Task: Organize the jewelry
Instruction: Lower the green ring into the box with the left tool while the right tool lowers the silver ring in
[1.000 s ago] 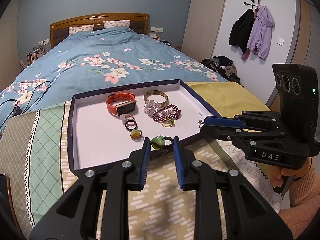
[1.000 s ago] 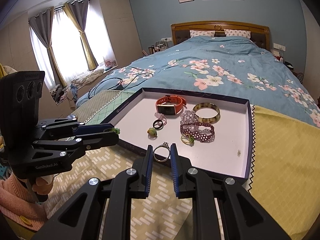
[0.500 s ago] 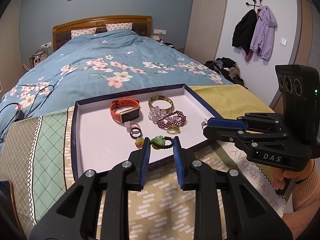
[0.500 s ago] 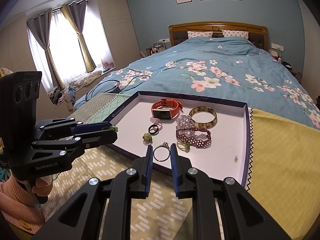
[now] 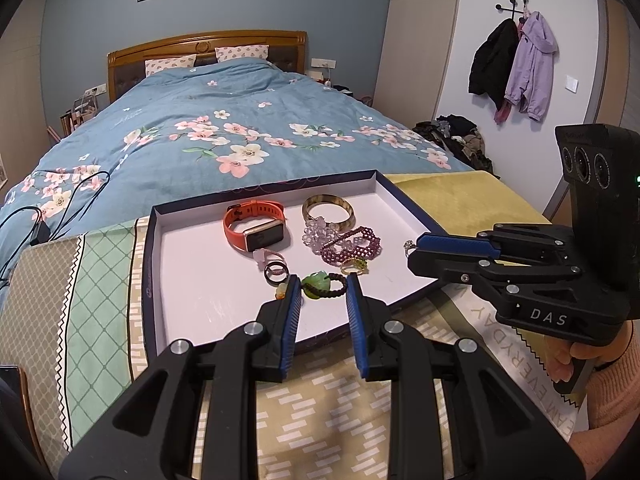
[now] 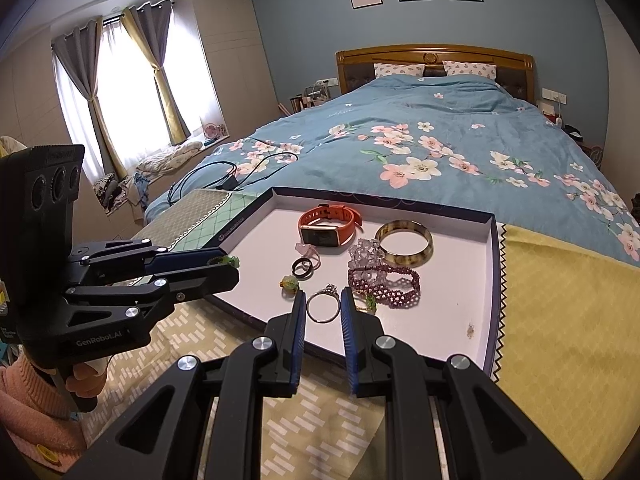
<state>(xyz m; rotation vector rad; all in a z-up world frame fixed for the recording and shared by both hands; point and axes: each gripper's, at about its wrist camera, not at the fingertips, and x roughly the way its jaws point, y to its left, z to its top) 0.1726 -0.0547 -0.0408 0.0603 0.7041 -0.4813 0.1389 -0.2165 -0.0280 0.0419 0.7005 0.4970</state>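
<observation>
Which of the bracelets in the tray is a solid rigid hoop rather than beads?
The mottled amber bangle at the tray's far side, beside the orange watch. The clear crystal bracelet and the purple beaded bracelet are both strung from beads.

right gripper (image 5: pixel 414 246): "DAS"; left gripper (image 6: pixel 232 264): "GenRobot.AI"; cloth (image 5: pixel 516 344): "EVERYDAY"

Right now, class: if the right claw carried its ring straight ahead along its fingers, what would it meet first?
Probably the purple beaded bracelet lying in the tray, just beyond the silver ring held by the right claw; depth is hard to judge.
</observation>
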